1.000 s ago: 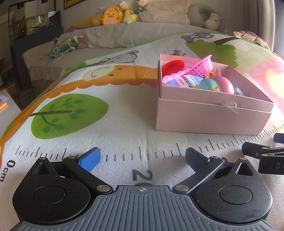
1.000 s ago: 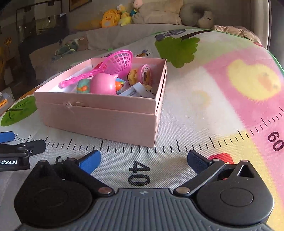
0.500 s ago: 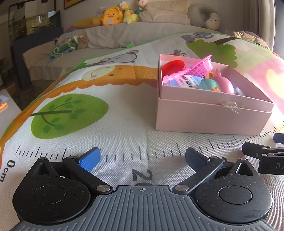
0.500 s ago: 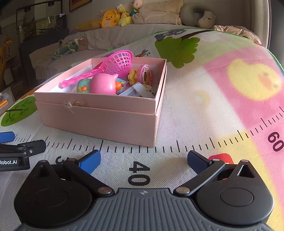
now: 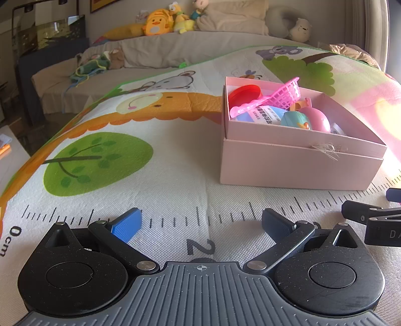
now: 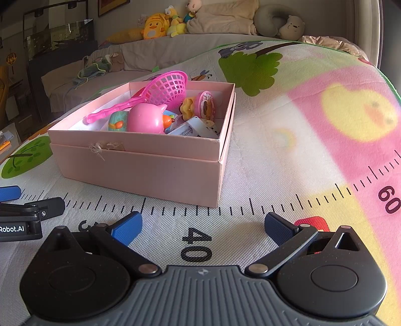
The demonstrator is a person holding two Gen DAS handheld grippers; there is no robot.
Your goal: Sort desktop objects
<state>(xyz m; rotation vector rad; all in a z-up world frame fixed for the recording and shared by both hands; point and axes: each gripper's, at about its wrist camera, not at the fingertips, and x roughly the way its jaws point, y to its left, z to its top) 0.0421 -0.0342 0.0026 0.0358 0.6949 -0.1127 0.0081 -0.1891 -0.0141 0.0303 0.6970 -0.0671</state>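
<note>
A pink cardboard box (image 5: 298,165) (image 6: 140,170) stands on a cartoon play mat. It holds several toys: a pink net scoop (image 6: 165,90), a pink pig toy (image 6: 147,120), a red lid (image 5: 244,94), a teal toy (image 5: 295,119) and a small packet (image 5: 265,115). My left gripper (image 5: 200,225) is open and empty, low over the mat, left of and short of the box. My right gripper (image 6: 201,225) is open and empty, in front of the box's right corner. Each gripper shows at the edge of the other's view.
The mat (image 5: 163,175) has a printed ruler along its near edge. Behind it is a grey sofa (image 5: 175,50) with plush toys (image 5: 158,22) and pillows. A dark glass cabinet (image 5: 50,37) stands at the far left.
</note>
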